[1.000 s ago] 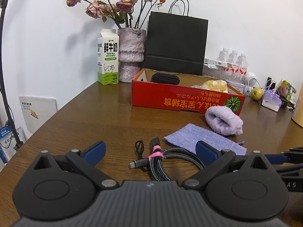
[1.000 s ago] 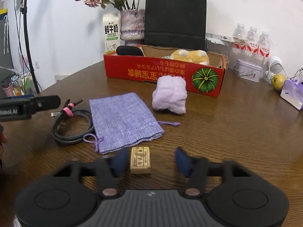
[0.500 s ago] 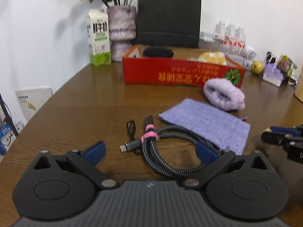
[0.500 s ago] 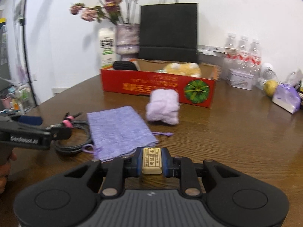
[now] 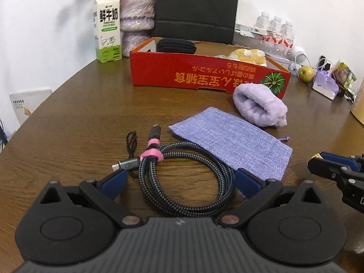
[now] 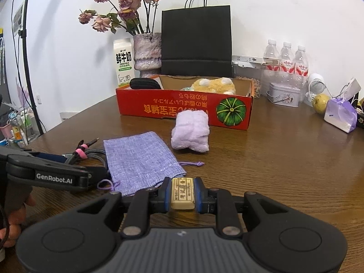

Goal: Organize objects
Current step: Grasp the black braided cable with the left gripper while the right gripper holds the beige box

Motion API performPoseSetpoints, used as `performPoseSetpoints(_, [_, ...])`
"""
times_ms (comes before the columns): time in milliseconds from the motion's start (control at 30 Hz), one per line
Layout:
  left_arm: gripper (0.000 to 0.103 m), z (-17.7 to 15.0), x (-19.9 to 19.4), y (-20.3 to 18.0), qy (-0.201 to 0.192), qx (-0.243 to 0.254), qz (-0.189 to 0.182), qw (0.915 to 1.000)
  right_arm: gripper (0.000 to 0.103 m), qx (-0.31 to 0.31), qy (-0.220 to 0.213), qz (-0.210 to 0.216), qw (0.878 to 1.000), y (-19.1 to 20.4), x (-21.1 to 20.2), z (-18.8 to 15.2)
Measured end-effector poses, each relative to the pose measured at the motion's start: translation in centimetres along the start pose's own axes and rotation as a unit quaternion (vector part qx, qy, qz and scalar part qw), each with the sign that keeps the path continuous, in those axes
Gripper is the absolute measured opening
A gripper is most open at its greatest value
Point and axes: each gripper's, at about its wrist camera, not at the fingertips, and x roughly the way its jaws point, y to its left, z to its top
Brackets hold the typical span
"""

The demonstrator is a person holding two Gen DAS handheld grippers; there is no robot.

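Note:
My left gripper [image 5: 179, 179] is open, its fingers either side of a coiled braided cable [image 5: 186, 182] with a pink strap, lying on the wooden table [image 5: 79, 118]. My right gripper [image 6: 182, 193] is shut on a small cream block [image 6: 182, 193] with printed characters, held just above the table. A purple cloth pouch [image 5: 232, 143] lies flat right of the cable; it also shows in the right wrist view [image 6: 138, 159]. A rolled lilac towel [image 6: 191, 134] sits in front of the red cardboard box [image 6: 182, 111], which holds a black case [image 6: 144, 84] and a yellow plush toy [image 6: 213, 86].
Behind the box stand a milk carton [image 6: 124, 66], a vase of dried roses [image 6: 146, 52] and a black paper bag [image 6: 196, 41]. Water bottles [image 6: 286, 61], a tin [image 6: 283, 94], a pear [image 6: 320, 103] and a small purple gift bag [image 6: 340, 116] crowd the back right.
My right gripper has closed on the cream block and lifted it off the table. My left gripper has moved forward and down so its open fingers straddle the cable.

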Motion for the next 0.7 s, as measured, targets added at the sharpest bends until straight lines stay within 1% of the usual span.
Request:
performPoseSetpoints(100, [0.095, -0.1, -0.3, 0.4, -0.003, -0.006, 0.002, 1.0, 0.02, 0.004, 0.0, 0.0, 1.0, -0.1, 0.0, 0.0])
performPoseSetpoints(200, [0.094, -0.2, -0.7, 1.1, -0.004, -0.007, 0.001, 1.0, 0.02, 0.005, -0.001, 0.001, 1.0, -0.2, -0.1, 0.0])
performPoseSetpoints(333, [0.093, -0.3, -1.1, 2.9, -0.006, -0.019, 0.015, 0.9997, 0.02, 0.005, -0.001, 0.003, 1.0, -0.2, 0.0, 0.0])
performPoseSetpoints(367, [0.094, -0.3, -1.2, 3.2, -0.005, -0.021, 0.014, 0.9997, 0.02, 0.006, 0.0, 0.004, 1.0, -0.2, 0.0, 0.0])
performPoseSetpoints(433, [0.098, -0.3, -1.5, 3.5, -0.007, -0.028, 0.002, 0.9996, 0.02, 0.007, 0.001, 0.004, 1.0, -0.2, 0.1, 0.0])
performPoseSetpoints(467, [0.103, -0.3, -1.8, 3.5, -0.012, -0.027, -0.008, 0.9995, 0.02, 0.008, 0.001, 0.004, 1.0, -0.2, 0.1, 0.0])
performPoseSetpoints(533, [0.103, -0.2, -2.0, 3.0, -0.019, -0.016, -0.018, 0.9995, 0.02, 0.008, 0.002, 0.004, 1.0, -0.2, 0.1, 0.1])
performPoseSetpoints(567, [0.103, -0.1, -1.9, 2.6, -0.017, -0.008, -0.017, 0.9997, 0.02, 0.009, 0.003, 0.004, 1.0, -0.2, 0.1, 0.1])
performPoseSetpoints(700, [0.103, 0.2, 0.0, 1.1, 0.017, 0.016, 0.024, 0.9994, 0.02, 0.009, 0.004, 0.004, 1.0, -0.2, 0.2, 0.1])
